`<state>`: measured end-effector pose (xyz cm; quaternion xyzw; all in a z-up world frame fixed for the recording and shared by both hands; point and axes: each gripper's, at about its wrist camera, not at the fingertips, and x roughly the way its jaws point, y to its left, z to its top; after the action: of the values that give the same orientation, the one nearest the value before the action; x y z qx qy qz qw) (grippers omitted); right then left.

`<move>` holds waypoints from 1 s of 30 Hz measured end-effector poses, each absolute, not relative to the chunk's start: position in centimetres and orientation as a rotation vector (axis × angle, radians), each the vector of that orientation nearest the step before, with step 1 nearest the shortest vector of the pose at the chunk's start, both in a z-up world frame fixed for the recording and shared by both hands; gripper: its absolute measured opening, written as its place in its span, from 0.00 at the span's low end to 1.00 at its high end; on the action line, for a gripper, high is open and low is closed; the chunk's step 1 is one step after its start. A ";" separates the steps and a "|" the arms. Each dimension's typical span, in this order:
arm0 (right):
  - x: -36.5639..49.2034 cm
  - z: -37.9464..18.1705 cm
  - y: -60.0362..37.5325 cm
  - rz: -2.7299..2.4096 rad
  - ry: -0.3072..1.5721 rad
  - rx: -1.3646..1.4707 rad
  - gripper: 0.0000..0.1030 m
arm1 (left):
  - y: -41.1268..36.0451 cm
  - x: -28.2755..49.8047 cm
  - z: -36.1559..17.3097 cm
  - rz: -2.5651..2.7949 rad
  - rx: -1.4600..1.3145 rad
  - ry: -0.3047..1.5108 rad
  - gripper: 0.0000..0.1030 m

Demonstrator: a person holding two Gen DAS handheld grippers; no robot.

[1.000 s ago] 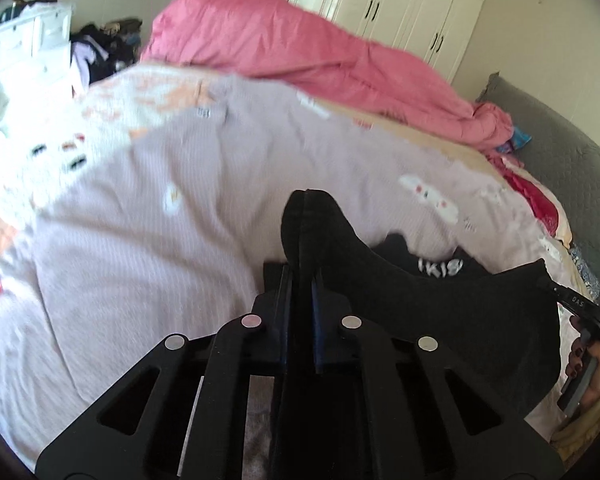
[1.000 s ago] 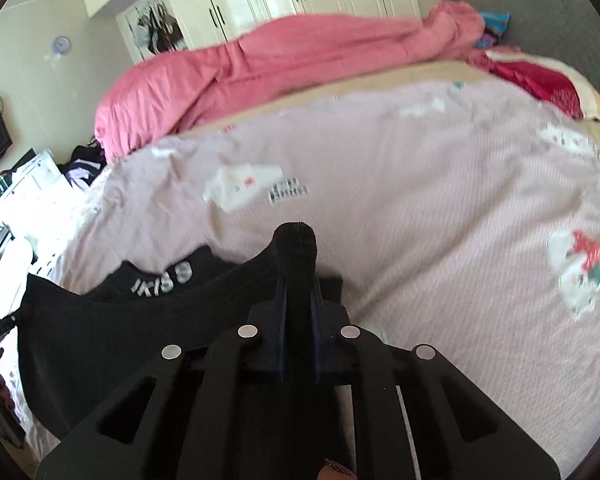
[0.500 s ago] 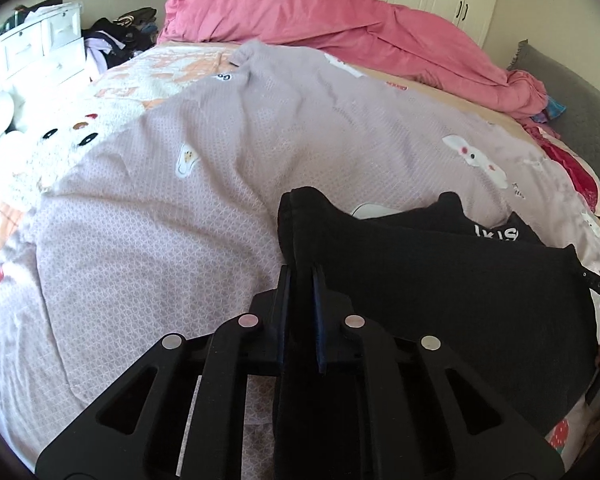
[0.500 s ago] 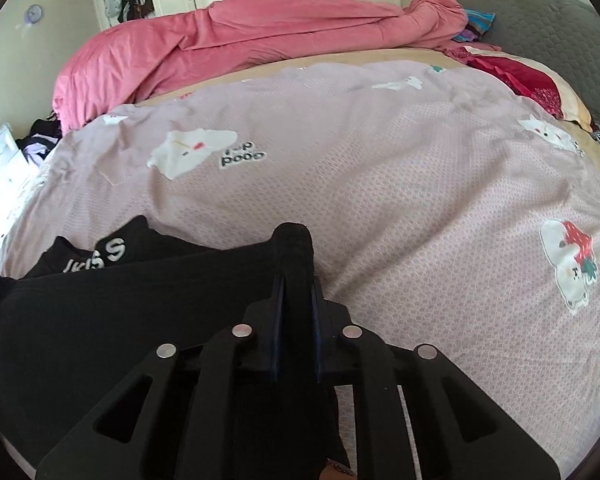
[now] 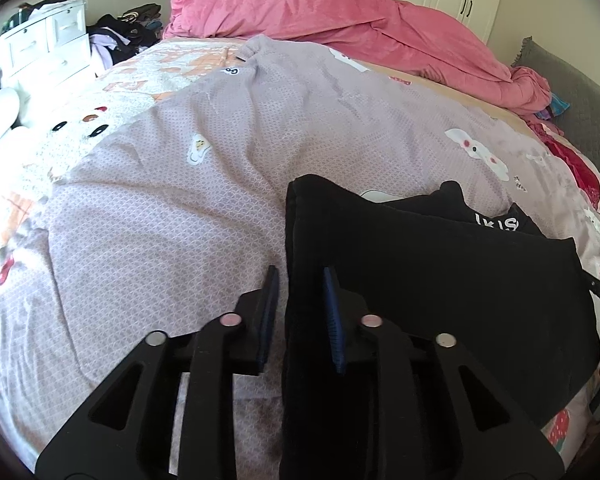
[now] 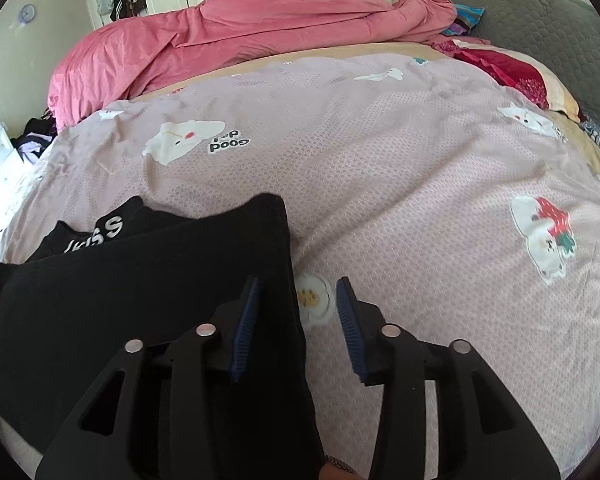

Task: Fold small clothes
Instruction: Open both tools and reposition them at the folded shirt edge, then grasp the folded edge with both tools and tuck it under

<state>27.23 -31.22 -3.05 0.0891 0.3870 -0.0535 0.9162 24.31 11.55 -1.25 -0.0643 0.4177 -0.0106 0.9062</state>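
Both your grippers just opened: left gripper [image 5: 298,276] and right gripper [image 6: 298,286] jaws spread, pads off the cloth. Black garment [image 5: 420,280] lies flat on lilac bedspread [image 5: 160,220], lower right in left view, lower left in right view, its edge btwn each pair of jaws.

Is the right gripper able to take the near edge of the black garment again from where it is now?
Probably yes. The right gripper has just been opening, and the black garment edge lies between its blue pads, apparently unpressed. Nothing covers that edge on the bed cover.
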 end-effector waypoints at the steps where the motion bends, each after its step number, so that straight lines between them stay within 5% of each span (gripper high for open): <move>1: 26.9 -3.0 -31.3 -0.105 0.798 0.191 0.47 | 11.6 24.2 -1.1 -0.022 -0.136 0.863 0.21; 12: 20.7 -2.3 -32.5 -0.011 0.791 0.320 0.54 | 14.1 19.4 0.2 -0.046 -0.290 0.830 0.42; 16: 18.5 -2.1 -32.3 0.014 0.783 0.336 0.61 | 14.9 17.4 -0.2 -0.058 -0.359 0.835 0.44; 30: 15.9 -3.4 -31.1 0.056 0.819 0.341 0.61 | 14.0 15.1 -1.2 -0.107 -0.390 0.885 0.49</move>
<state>15.95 -31.09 -3.36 0.1649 0.3963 0.0269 0.9028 15.15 14.00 -1.20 -0.1876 0.4251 -0.0513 0.8840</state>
